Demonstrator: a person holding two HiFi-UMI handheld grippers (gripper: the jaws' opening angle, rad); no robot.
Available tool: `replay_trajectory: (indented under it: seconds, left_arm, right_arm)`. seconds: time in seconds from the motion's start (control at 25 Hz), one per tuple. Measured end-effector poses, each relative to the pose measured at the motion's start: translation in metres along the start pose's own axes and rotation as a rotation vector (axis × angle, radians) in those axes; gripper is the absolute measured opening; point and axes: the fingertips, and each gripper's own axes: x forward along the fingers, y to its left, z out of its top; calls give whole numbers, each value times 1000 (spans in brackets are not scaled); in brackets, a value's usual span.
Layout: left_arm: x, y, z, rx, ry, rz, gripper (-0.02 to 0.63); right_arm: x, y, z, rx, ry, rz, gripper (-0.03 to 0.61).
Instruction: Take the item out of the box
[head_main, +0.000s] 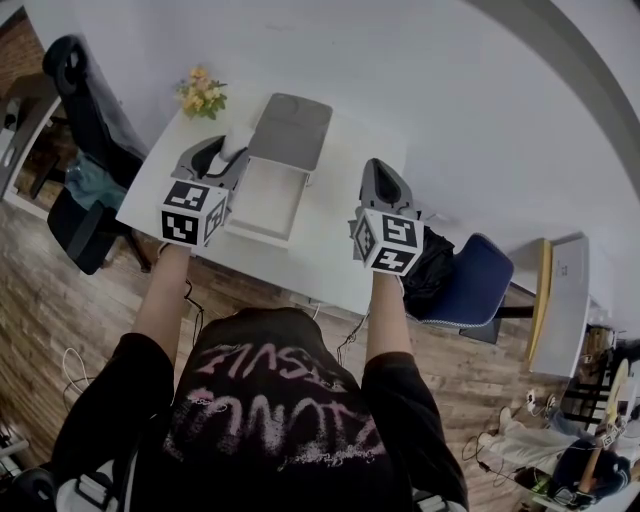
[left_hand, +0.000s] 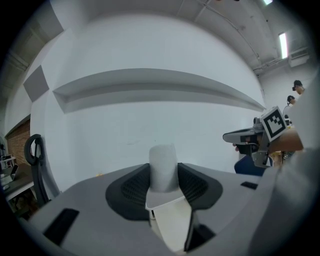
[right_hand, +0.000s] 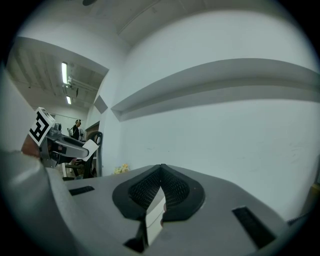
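An open box lies on the white table, with its grey lid folded back and its white tray toward me. My left gripper hovers beside the box's left side, shut on a white, round-topped item. In the left gripper view the item stands upright between the dark pads of that gripper. My right gripper hangs to the right of the box, shut, with nothing in it. In its own view that gripper has its tips meeting. The right gripper view also shows the item at far left.
A pot of yellow flowers stands at the table's far left corner. A black office chair is left of the table and a blue chair with a black bag is at its right. A white cabinet stands further right.
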Motion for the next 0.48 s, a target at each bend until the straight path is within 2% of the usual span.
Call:
replay_trajectory:
  seconds: [0.48]
  left_arm:
    - [10,-2,-12,-25,36,-15,175]
  right_arm:
    - [5,-4,-10,5,14,1,9]
